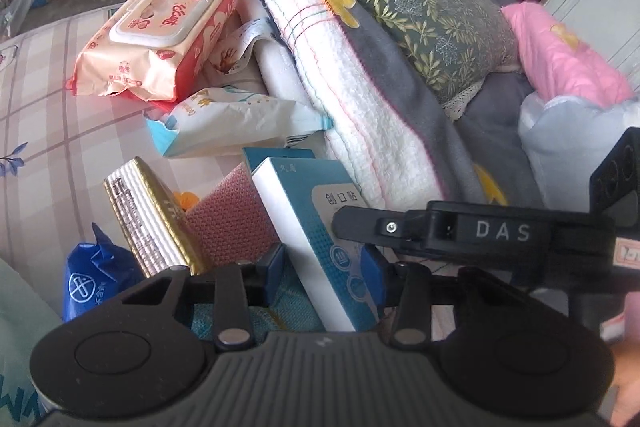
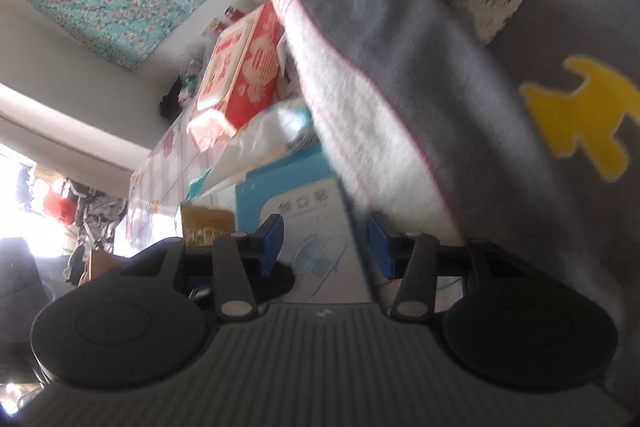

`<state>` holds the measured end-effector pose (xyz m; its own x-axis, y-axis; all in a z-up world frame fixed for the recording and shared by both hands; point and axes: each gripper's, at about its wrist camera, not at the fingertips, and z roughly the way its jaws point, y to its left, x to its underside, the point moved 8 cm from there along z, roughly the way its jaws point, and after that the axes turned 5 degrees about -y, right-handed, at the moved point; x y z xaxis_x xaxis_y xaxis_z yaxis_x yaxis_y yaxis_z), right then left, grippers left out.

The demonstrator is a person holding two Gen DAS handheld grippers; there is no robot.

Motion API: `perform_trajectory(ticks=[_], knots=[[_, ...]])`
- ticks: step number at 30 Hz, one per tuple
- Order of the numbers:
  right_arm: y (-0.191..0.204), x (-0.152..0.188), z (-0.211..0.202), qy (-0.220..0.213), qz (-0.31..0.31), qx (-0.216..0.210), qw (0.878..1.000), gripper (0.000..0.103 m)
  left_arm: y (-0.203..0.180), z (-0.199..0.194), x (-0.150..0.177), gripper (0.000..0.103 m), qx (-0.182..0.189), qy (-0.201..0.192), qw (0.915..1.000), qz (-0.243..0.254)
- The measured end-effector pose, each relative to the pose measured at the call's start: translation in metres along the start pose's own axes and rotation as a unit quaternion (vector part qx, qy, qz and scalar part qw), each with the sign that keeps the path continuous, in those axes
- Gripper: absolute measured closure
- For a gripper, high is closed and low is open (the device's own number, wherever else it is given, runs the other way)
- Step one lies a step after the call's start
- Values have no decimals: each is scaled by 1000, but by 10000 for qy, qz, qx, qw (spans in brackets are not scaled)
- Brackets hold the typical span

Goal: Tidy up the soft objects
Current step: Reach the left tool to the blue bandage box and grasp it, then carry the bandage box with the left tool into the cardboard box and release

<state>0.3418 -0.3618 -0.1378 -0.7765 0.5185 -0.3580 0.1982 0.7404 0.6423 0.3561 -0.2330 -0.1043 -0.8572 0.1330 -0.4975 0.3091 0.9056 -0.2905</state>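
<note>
Both my grippers, left gripper (image 1: 322,267) and right gripper (image 2: 325,243), clamp the box (image 1: 316,227) at lower centre, pads pressing, so it lifts level; blanket (image 1: 360,99) piled upper right.

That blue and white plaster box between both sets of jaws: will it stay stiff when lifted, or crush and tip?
The blue and white box looks like thin card, so probably stiff but crushable under a hard squeeze. It is likely light for its size. It stands tilted on end among loose items, so a push would probably topple it.
</note>
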Motion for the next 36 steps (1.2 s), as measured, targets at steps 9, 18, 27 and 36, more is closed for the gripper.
perform_trajectory(ticks=[9,18,27,36], knots=[[19,7,-24,-168,186,-265,9993,57,-10,-38,1,61,-65,-310,9991,272],[78,23,-85,-564,-52,-766,9954,57,-22,-130,4,61,-123,-1025,9926,632],[191,71,-104,-400,-700,-1580,9841,56,43,-246,28,61,-543,-1757,9827,197],[340,158,-53,508,-1463,-2276,9614,55,180,-339,76,61,-1453,-2249,9595,-876]])
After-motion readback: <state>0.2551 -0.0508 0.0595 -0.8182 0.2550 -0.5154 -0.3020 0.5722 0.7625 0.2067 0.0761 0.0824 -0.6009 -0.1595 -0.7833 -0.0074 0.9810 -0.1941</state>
